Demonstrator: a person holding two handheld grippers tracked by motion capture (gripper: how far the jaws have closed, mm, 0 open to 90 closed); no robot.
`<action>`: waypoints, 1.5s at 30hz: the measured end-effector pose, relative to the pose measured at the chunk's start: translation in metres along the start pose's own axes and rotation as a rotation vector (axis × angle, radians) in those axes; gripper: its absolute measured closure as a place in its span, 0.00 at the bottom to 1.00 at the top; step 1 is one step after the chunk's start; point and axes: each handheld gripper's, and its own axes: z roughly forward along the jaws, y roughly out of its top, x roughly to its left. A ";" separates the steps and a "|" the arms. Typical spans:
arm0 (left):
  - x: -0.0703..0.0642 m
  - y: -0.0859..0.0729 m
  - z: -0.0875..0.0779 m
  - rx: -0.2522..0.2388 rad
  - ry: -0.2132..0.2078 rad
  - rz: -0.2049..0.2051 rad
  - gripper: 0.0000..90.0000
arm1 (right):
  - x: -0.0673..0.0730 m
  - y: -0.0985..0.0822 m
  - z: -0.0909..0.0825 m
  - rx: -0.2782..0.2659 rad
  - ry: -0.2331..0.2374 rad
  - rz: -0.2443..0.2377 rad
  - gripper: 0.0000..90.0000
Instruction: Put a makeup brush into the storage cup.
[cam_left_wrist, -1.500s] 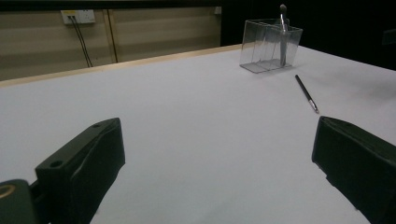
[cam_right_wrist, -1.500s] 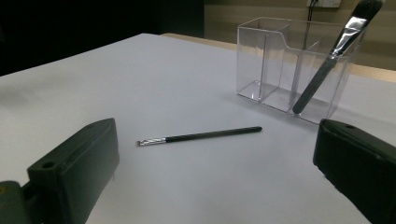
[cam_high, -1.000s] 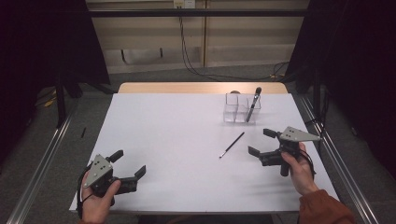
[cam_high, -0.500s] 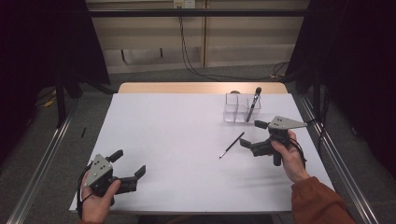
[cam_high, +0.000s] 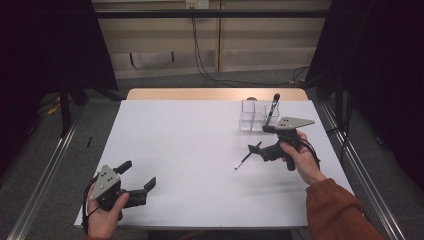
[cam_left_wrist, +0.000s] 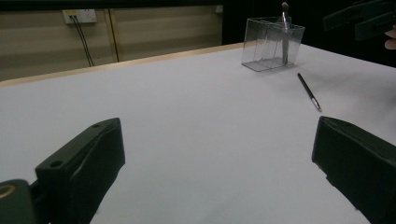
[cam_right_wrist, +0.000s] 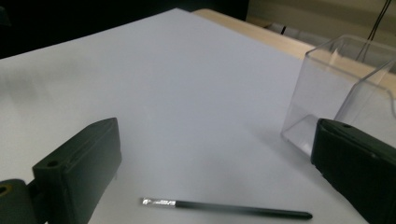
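White table (cam_high: 200, 150) lies under both grippers. Clear box (cam_high: 254, 115) sits just beyond the right gripper (cam_high: 257, 142), whose jaws gape wide above the thin brush (cam_high: 247, 155). Left gripper (cam_high: 137, 180) is wide open too, well apart from it.

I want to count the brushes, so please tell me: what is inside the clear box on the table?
The clear box holds one dark brush, leaning in its right compartment with its top above the rim. The other compartments look empty. Its lower tip is hidden behind the right gripper.
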 end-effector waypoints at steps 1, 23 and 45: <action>0.000 0.000 0.000 0.001 0.000 0.003 0.03 | -0.001 0.000 0.000 0.022 0.004 -0.003 0.01; -0.002 0.000 0.002 0.011 -0.006 0.013 0.03 | -0.019 0.009 0.013 0.468 0.183 -0.089 0.03; -0.001 0.000 0.002 0.004 -0.006 0.005 0.03 | -0.005 0.016 0.053 0.688 0.238 -0.304 0.05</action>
